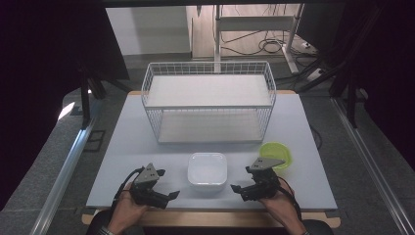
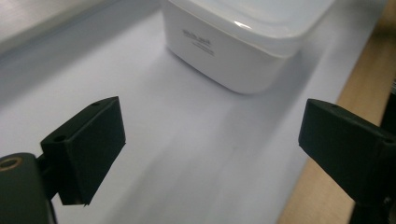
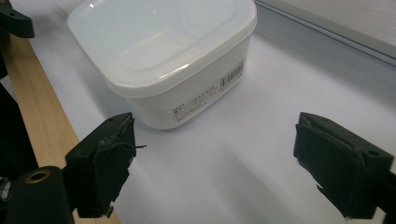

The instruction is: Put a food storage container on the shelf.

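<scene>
The left gripper (image 1: 164,188), jaws spread and empty, faces the lidded square white plastic container (image 1: 207,170) just ahead of its fingertips. The right gripper (image 1: 244,186), likewise released, flanks it, likely readying a two-sided lift; a lime-green plastic bowl (image 1: 276,152) sits behind it.

White box (image 3: 163,60) with a barcode sticker (image 3: 208,93), tiny words too small to read, faint raised mark (image 2: 198,45) unreadable

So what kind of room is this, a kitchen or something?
Probably a lab or workshop set up for recording, not a kitchen: dark curtains hang at the sides, loose black cables lie on the floor behind, and a plain white table holds an empty white wire basket.
</scene>
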A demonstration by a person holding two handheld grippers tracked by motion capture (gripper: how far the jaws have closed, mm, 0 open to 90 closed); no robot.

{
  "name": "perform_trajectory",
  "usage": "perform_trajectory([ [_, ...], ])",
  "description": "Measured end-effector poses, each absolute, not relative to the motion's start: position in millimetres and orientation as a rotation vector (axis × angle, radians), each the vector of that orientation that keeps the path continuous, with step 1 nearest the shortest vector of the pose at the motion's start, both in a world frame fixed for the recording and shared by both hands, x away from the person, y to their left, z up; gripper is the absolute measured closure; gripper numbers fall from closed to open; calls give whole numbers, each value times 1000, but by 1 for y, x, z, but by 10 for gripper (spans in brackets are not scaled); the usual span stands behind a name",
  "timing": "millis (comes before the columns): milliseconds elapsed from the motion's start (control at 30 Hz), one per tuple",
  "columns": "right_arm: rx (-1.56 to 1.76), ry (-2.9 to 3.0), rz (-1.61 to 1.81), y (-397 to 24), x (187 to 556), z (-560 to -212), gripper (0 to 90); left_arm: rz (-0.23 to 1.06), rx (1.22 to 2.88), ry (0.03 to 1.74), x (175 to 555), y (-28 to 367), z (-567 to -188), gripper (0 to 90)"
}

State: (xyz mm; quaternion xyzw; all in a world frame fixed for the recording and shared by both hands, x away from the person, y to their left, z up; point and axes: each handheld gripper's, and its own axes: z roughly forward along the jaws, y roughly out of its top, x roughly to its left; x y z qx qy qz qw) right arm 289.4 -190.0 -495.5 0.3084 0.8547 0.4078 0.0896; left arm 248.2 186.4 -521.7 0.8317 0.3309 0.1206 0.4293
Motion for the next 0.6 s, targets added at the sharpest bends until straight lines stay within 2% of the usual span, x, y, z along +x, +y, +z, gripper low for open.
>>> perform_trajectory([
  [133, 918, 2538, 1217, -189, 290, -496, 105, 261, 2000, 864, 252, 193, -521, 57],
  [233, 904, 2541, 1218, -187, 290, -496, 98, 286, 1986, 879, 253, 195, -521, 57],
  [600, 871, 2528, 1213, -178, 292, -490, 78, 303, 2072, 879, 257, 181, -518, 53],
])
